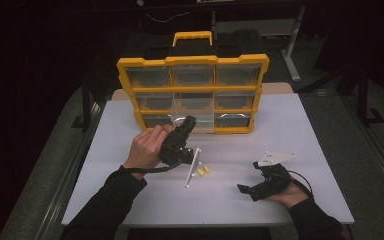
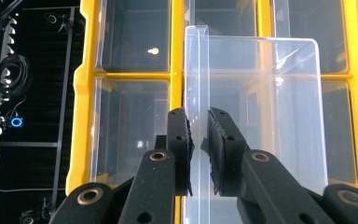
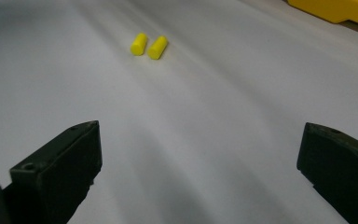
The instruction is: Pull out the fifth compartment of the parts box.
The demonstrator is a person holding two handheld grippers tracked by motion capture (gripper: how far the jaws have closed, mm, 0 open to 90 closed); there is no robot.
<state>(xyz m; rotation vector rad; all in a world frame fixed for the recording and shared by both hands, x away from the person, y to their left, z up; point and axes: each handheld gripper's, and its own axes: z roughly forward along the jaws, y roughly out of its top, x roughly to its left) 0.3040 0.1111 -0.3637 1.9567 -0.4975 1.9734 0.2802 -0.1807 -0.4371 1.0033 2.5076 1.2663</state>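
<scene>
Nearest the lens, black left gripper (image 2: 199,140) clamped on the front wall of a clear plastic drawer bin (image 2: 256,112), pulled partway out of the yellow-framed organizer case (image 1: 192,92) standing upright dead ahead. Farther right, black right gripper (image 1: 260,186) resting low on the white table (image 1: 290,130), jaws spread wide, empty. Well ahead of it, two small yellow foam cylinders (image 3: 149,45) side by side, long axes pointing away.

Glossy clear plastic drawer (image 2: 261,116) sits in a smooth yellow hard-plastic organiser case (image 1: 192,61). Two matt yellow foam cylinders (image 3: 149,45) lie on the matt white surface (image 1: 280,135).
</scene>
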